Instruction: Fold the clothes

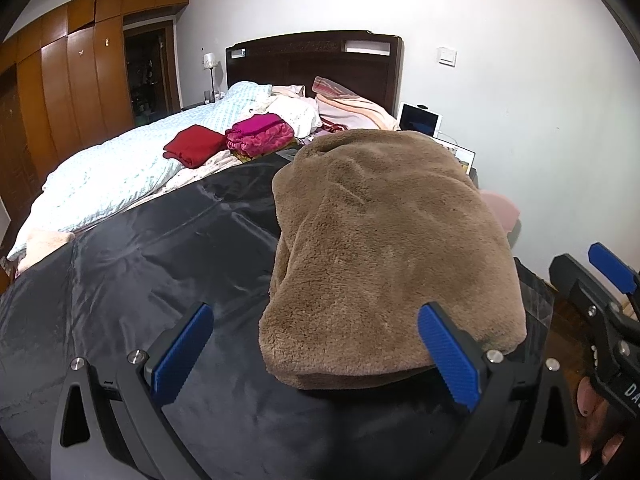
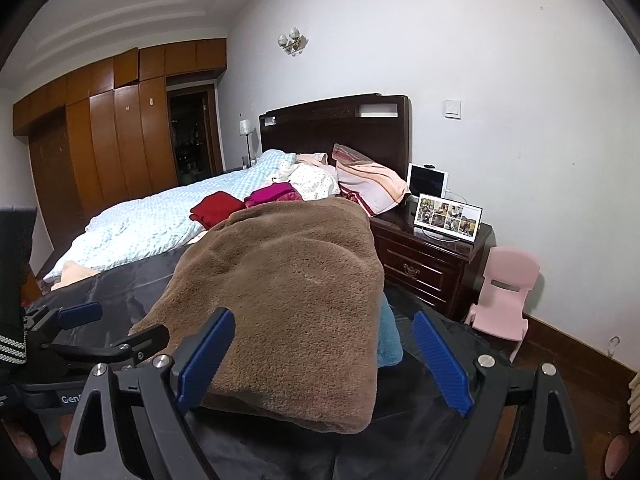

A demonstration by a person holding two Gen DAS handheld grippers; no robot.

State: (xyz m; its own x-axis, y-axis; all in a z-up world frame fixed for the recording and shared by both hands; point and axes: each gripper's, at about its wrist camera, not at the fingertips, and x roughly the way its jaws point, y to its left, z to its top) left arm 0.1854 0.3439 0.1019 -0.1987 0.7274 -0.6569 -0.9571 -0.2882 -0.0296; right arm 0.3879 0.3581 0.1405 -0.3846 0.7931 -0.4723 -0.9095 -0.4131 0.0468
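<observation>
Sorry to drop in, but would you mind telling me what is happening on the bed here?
A person is folding clothes with a handheld gripper in each hand. A brown fleece garment lies folded on a black sheet over the bed's near end. The left gripper and right gripper are both open at its near edge, holding nothing. Farther up the bed, a red garment and a magenta one already sit folded.

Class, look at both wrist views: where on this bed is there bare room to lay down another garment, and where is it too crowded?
Free: the black sheet left of the brown fleece garment, bordered behind by the pale blue checked quilt. The quilt's own long stretch is bare too. Crowded: near the headboard, where the red folded garment, magenta pile and pillows sit.
</observation>
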